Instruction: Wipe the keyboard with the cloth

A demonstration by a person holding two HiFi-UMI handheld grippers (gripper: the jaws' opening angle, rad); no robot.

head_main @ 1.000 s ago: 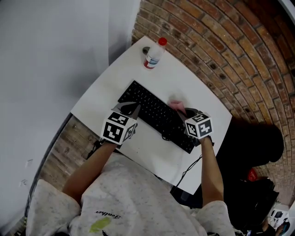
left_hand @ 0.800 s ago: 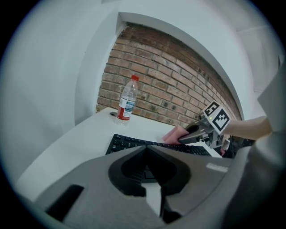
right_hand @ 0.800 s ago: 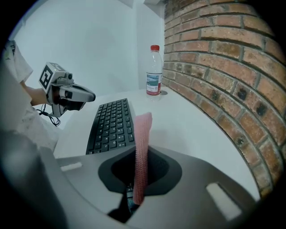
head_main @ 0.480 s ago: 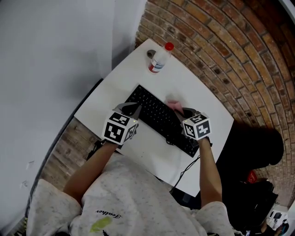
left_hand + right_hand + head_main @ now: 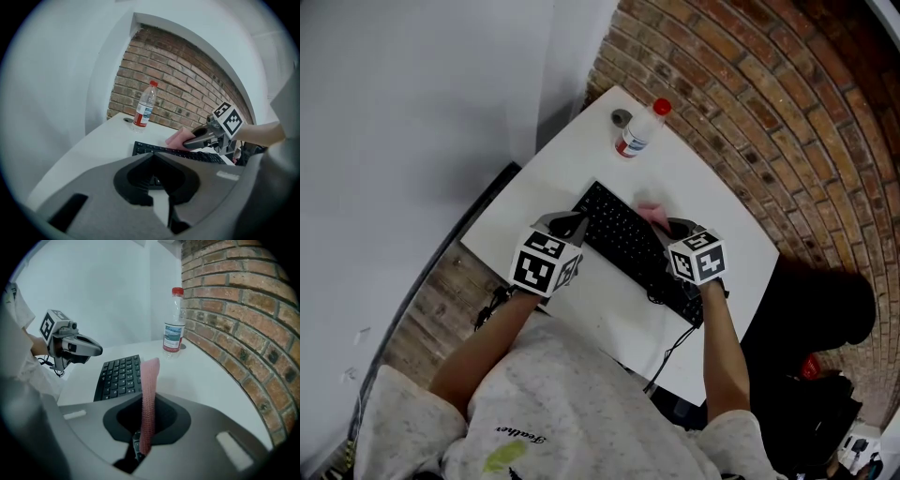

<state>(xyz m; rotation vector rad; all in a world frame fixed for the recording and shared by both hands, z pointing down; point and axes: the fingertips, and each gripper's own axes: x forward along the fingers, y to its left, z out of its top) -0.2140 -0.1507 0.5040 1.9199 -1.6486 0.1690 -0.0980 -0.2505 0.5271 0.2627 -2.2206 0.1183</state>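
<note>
Keyboard [image 5: 628,239] on white table [image 5: 717,202], brick wall [image 5: 750,84]

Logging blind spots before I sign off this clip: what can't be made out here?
Whether the cloth touches the keyboard: head view, the right gripper covers it.
Print on the bottle label: too small in every view.
Grey object beside the bottle: too small to identify.
</note>
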